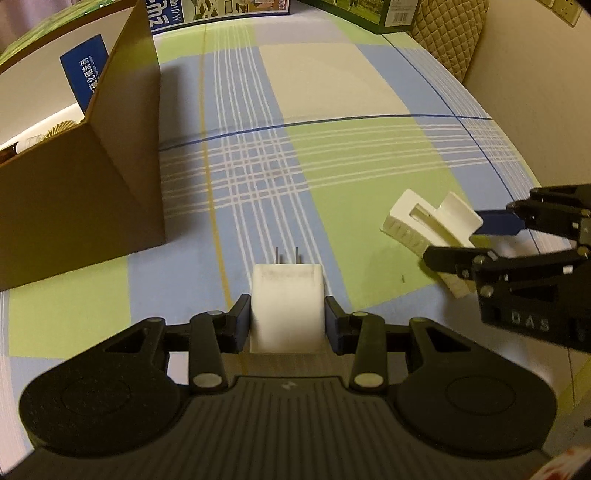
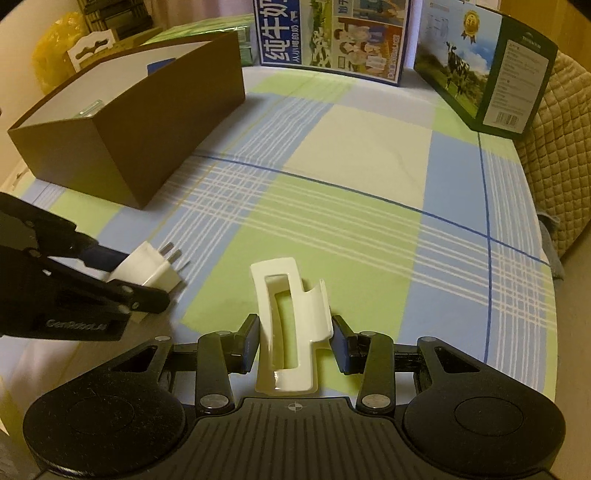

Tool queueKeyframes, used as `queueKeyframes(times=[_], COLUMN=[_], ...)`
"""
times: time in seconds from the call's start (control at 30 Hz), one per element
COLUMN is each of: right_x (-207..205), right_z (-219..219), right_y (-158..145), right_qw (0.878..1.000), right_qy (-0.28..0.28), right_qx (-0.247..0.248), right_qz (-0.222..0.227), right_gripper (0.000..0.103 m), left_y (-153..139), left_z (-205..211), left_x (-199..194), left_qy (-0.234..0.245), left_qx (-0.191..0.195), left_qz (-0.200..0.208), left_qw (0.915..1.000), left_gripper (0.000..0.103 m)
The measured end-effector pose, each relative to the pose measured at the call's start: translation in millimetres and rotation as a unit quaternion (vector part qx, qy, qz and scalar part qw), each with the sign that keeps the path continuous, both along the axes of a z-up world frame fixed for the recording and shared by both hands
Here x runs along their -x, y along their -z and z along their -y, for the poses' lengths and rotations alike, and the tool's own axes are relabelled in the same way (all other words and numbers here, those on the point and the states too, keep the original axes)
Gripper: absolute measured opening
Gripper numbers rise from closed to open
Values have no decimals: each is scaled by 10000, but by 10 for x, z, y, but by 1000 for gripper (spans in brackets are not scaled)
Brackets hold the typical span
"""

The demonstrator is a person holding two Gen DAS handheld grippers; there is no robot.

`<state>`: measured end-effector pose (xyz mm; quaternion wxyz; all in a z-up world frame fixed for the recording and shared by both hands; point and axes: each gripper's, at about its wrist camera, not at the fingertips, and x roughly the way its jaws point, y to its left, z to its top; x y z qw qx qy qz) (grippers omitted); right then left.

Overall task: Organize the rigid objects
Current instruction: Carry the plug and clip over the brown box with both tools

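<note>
**A:** What does the left gripper (image 1: 288,319) hold?

**B:** A white plug adapter (image 1: 286,306), clamped between its two blue-padded fingers. The block's long axis runs along the fingers, and its two metal prongs point straight ahead, away from the camera, over the checked tablecloth (image 1: 332,92). From the right wrist view the adapter (image 2: 149,271) appears at the left, prongs angled up and to the right.

**A:** And the right gripper (image 2: 295,341)?

**B:** Its fingers are closed on a white hair claw clip (image 2: 290,325). The clip's long axis also lies along the fingers — one end near the camera, the other reaching forward above the cloth. In the left wrist view the clip (image 1: 424,221) sits at the right, running diagonally from upper left to lower right.

**A:** Where is the box?

**B:** A brown cardboard box (image 1: 122,155) stands open on the cloth, ahead and to the left of both grippers — well apart from the clip, nearer the adapter. Printed cartons (image 2: 332,33) stand along the far edge.
</note>
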<state>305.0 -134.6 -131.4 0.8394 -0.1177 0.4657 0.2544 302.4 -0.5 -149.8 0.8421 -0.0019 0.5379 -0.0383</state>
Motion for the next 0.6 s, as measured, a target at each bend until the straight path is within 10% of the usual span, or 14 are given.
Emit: queueKeyframes(times=[0.6], right_x=[210], right_z=[2], right_y=[-15], right_qw=[10000], right_qy=[56], right_qx=[4], right_qz=[-18], right_gripper=[37], left_y=[0], left_z=[74], left_x=[26], left_qy=[5], left_qx=[-174], left_qz=[113], left_qw=[9998], left_gripper=[36])
